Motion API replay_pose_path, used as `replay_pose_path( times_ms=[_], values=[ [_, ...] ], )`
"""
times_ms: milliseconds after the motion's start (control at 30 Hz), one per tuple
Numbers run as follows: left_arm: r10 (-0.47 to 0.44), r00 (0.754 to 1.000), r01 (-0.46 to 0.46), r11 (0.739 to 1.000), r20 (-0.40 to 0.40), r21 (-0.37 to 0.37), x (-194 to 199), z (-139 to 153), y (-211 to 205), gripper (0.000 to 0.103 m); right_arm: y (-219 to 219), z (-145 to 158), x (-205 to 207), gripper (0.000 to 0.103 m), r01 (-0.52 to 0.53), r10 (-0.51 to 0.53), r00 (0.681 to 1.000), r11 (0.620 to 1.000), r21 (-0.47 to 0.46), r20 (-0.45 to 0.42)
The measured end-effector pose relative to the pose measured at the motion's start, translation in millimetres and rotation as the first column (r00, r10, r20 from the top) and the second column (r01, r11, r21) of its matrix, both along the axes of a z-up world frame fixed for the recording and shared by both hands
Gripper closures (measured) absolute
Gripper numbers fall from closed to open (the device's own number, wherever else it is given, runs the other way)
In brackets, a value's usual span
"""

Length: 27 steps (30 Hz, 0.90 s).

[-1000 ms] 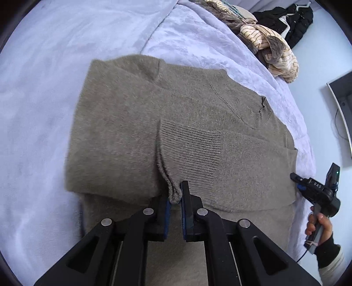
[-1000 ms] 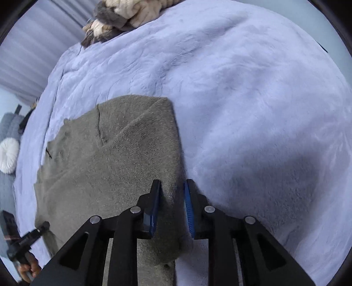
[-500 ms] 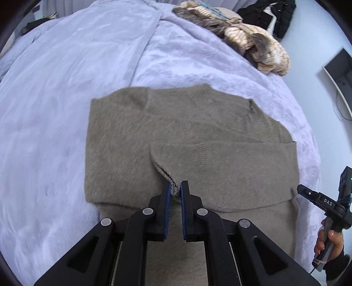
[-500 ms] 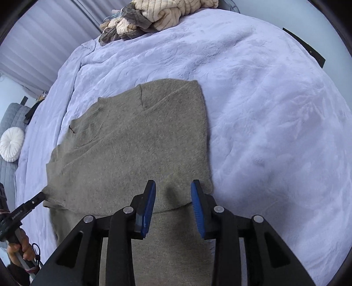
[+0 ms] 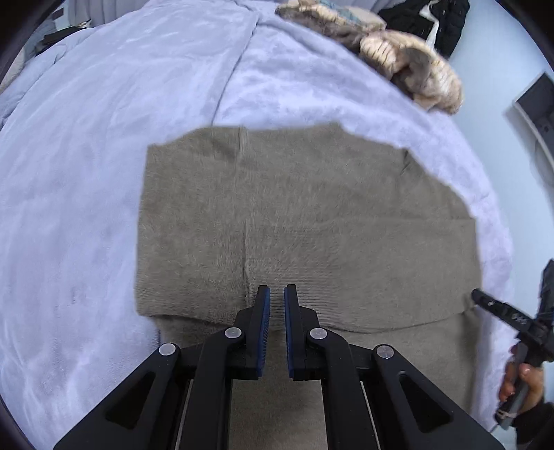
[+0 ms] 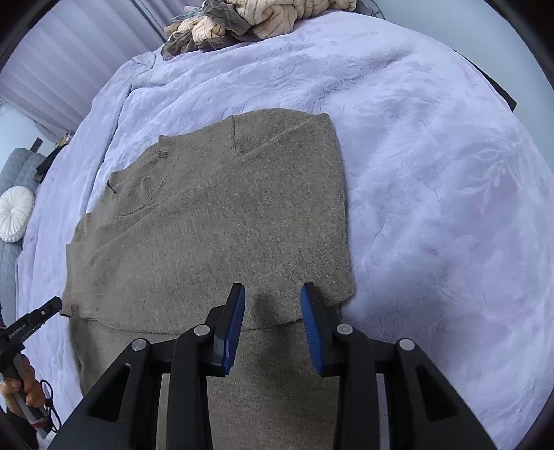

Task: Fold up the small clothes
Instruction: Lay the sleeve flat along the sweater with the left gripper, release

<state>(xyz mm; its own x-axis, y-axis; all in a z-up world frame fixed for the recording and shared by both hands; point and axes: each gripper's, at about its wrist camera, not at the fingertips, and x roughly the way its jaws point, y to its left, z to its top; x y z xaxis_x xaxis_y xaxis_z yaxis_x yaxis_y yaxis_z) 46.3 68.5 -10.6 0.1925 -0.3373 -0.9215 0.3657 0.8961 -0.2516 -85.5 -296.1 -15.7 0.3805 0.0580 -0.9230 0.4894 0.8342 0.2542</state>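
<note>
A taupe knit sweater [image 5: 311, 214] lies flat on a lavender plush blanket [image 5: 104, 138], its sleeves folded across the body; it also shows in the right wrist view [image 6: 214, 221]. My left gripper [image 5: 275, 294] hovers over the ribbed sleeve cuff near the sweater's lower fold, jaws slightly apart and holding nothing. My right gripper [image 6: 273, 294] is open wide and empty above the folded edge near the sweater's right side. Each gripper also shows in the other's view: the right one in the left wrist view [image 5: 512, 322], the left one in the right wrist view [image 6: 27, 325].
A pile of beige and brown knitwear [image 5: 398, 59] lies at the blanket's far end, also in the right wrist view [image 6: 249, 20]. A black garment [image 5: 439, 20] hangs behind. A white round cushion [image 6: 15, 213] sits on a grey seat at left.
My left gripper let go of the sleeve cuff, which now lies flat, and pulled back. My right gripper opened wider and drew back; the sweater looks smaller in both views.
</note>
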Motion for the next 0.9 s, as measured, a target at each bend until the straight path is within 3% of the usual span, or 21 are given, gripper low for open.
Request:
replay_pose_path(
  times_ms=[67, 100, 167, 300, 533, 900],
  values=[
    [0.014, 0.999, -0.013, 0.999, -0.039, 0.034, 0, -19, -1, 0.095, 0, -11, 2, 0.067, 0.002, -0.002, 1.000, 1.000, 0.002, -0.027],
    [0.030, 0.999, -0.030, 0.999, -0.045, 0.014, 0, -23, 3, 0.095, -1, -17, 1, 0.067, 0.002, -0.001, 0.999, 1.000, 0.008, -0.038],
    [0.048, 0.997, -0.049, 0.999, -0.052, -0.012, -1, -22, 9, 0.095, -1, -19, -1, 0.067, 0.001, -0.001, 1.000, 1.000, 0.011, -0.031],
    [0.044, 0.998, -0.043, 0.998, -0.043, 0.038, -2, -19, 12, 0.095, 0, -16, -7, 0.067, 0.020, -0.020, 0.999, 0.999, 0.024, -0.031],
    [0.056, 0.995, -0.054, 0.998, -0.081, 0.035, -7, -15, 22, 0.095, 4, -6, -20, 0.060, 0.055, -0.052, 0.998, 0.997, 0.054, -0.047],
    [0.002, 0.992, 0.009, 0.996, -0.130, 0.085, -39, -3, 20, 0.095, 30, 5, -40, 0.050, 0.082, -0.070, 0.993, 0.989, 0.123, -0.094]
  ],
)
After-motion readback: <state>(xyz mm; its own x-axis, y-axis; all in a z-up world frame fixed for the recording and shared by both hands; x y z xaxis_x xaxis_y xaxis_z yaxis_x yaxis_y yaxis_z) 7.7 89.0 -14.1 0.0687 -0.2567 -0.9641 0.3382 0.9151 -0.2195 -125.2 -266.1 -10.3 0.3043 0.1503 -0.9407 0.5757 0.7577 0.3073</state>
